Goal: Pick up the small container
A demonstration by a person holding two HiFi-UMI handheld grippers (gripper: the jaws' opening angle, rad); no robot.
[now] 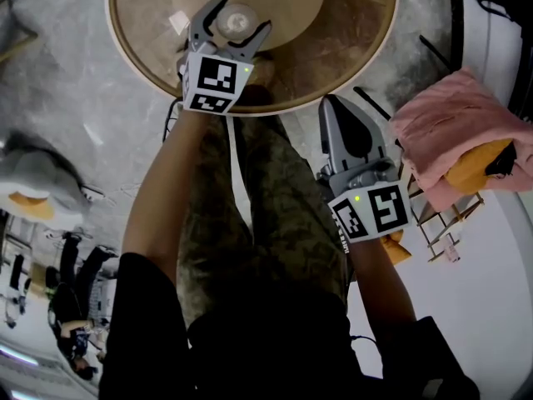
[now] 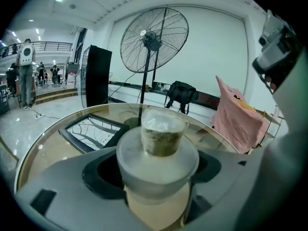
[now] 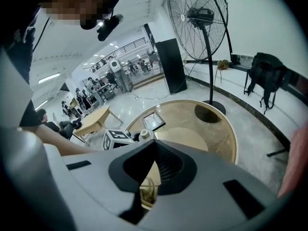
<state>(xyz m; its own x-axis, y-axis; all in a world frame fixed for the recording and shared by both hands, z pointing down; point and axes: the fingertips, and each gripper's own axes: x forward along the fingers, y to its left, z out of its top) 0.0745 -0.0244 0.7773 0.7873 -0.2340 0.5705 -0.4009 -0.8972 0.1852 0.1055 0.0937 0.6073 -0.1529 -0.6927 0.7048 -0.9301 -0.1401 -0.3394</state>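
The small container (image 1: 237, 21) is a translucent tub with a wide round rim and brownish contents (image 2: 162, 134). It sits over the near-left part of the round glass table (image 1: 350, 48). My left gripper (image 1: 243, 15) is shut on it, one jaw pressed against each side (image 2: 156, 170). I cannot tell whether the container rests on the glass or hangs just above it. My right gripper (image 1: 331, 102) hangs off the table's near edge, to the right of the person's legs. It is shut, its jaws meeting in a point with nothing between them (image 3: 153, 146).
A beige disc (image 1: 283, 7) lies under the glass, and a dark framed panel (image 2: 91, 129) sits at the table's left. Beyond the table stand a tall fan (image 2: 153, 37) and a black bag (image 2: 180, 93). A pink cloth (image 1: 454, 132) drapes a rack at the right.
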